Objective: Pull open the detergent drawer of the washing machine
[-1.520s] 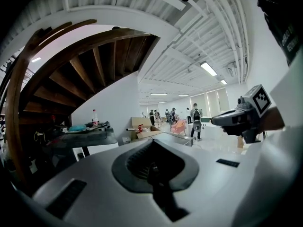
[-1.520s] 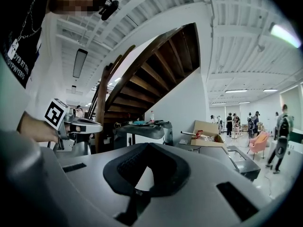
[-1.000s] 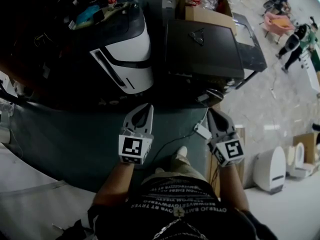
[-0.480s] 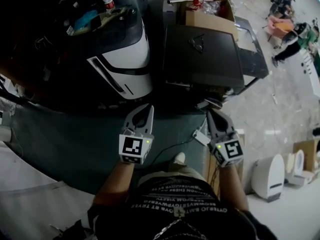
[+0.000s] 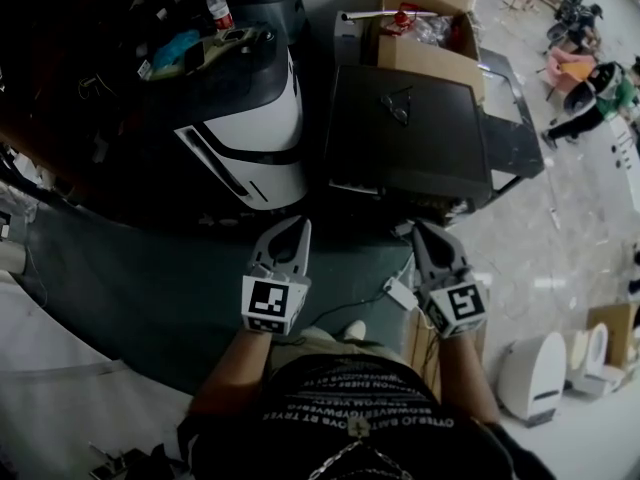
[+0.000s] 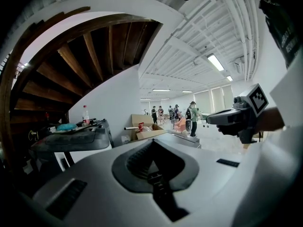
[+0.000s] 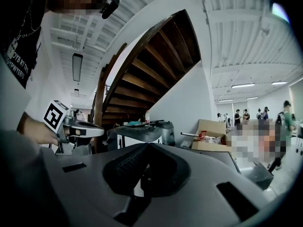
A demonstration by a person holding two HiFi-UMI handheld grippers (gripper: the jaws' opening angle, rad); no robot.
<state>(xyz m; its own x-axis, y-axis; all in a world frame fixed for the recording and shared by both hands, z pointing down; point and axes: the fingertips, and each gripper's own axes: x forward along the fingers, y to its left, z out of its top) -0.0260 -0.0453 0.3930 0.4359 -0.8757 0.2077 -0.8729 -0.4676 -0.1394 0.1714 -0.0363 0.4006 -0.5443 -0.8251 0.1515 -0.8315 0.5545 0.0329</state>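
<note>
A white machine with a dark top [image 5: 262, 118] stands ahead on the left, and it also shows in the left gripper view [image 6: 71, 148]. I cannot make out a detergent drawer on it. My left gripper [image 5: 299, 223] is held level in the air short of its front, shut and holding nothing; the jaws [image 6: 154, 142] meet at the tip. My right gripper [image 5: 423, 229] floats beside it, before a black box-shaped appliance [image 5: 405, 128], also shut and holding nothing. Both grippers are apart from the machines.
A red-capped bottle [image 5: 217, 6] and clutter sit on the white machine's top. An open cardboard box [image 5: 425, 28] stands behind the black appliance. A white power strip [image 5: 403, 290] with a cable lies on the dark mat [image 5: 150, 288]. People stand far right [image 5: 590, 93].
Both grippers have been carried forward toward the two appliances, which now look slightly nearer. The jaws of both stay as they were.
</note>
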